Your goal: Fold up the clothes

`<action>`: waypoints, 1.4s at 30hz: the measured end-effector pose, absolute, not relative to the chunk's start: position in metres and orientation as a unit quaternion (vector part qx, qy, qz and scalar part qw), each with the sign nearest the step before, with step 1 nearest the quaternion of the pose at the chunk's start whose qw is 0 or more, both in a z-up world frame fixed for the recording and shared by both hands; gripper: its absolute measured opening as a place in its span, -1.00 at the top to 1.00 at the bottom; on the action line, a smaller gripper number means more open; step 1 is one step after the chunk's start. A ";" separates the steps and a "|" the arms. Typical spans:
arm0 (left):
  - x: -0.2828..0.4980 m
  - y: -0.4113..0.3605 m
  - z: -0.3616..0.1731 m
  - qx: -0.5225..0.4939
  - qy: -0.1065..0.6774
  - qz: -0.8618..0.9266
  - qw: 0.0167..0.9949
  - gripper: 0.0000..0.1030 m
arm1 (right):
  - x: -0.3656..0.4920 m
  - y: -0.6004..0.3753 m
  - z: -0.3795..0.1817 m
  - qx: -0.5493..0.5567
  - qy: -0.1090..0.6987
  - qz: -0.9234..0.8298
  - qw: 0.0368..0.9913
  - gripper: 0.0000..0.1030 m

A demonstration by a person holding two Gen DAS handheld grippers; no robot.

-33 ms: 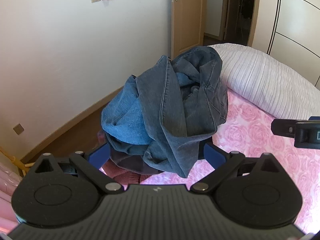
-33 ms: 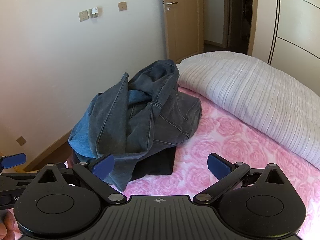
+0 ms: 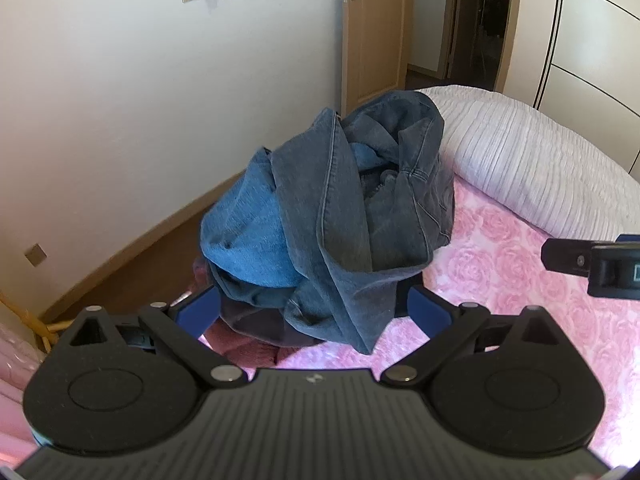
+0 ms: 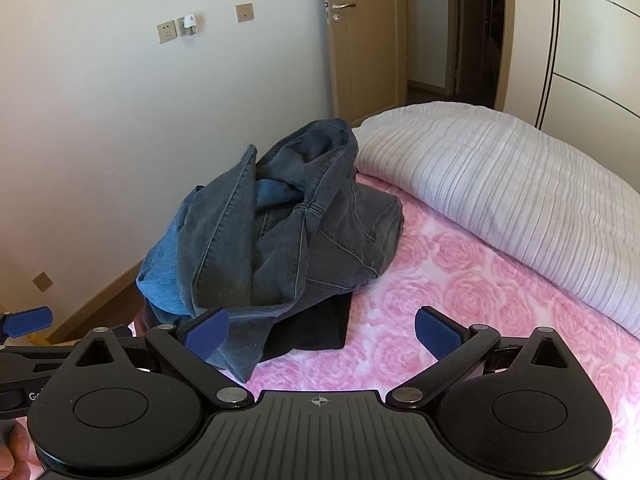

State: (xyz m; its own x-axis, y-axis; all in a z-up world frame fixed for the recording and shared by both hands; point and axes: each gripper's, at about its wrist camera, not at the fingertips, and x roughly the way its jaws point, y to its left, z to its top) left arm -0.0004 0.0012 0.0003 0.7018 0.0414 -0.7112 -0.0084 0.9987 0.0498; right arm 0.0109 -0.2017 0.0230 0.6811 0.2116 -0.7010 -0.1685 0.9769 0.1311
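A heap of crumpled blue and grey denim jeans (image 3: 332,216) lies on the pink rose-patterned bed (image 3: 512,264), on top of a dark folded garment (image 4: 316,332). The heap also shows in the right wrist view (image 4: 272,240). My left gripper (image 3: 312,312) is open, its blue pads either side of the heap's near hanging edge, holding nothing. My right gripper (image 4: 322,330) is open and empty, just in front of the heap over the bed. The right gripper's body shows at the right edge of the left wrist view (image 3: 592,264).
A white ribbed pillow or duvet (image 4: 500,196) lies at the back right of the bed. A white wall (image 3: 140,120) and wooden floor (image 3: 136,272) are to the left. A wooden door (image 4: 360,40) and wardrobe (image 4: 592,40) stand behind.
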 end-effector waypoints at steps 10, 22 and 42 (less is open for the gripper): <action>0.001 0.005 -0.006 -0.009 0.406 0.002 0.914 -0.91 | 0.010 -0.200 0.021 0.018 0.385 0.102 0.917 -0.98; 0.001 0.006 -0.012 -0.011 0.413 0.004 0.911 -0.91 | 0.013 -0.194 0.017 0.021 0.390 0.106 0.915 -0.98; 0.006 0.000 -0.014 -0.016 0.417 0.009 0.909 -0.91 | 0.020 -0.202 0.013 0.026 0.394 0.111 0.912 -0.98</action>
State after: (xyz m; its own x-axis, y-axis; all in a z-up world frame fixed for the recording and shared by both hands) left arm 0.0063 0.0001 -0.0136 0.6515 0.0031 -0.7586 -0.0293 0.9993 -0.0211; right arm 0.0199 -0.2023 0.0129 0.6645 0.2224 -0.7134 -0.1821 0.9741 0.1340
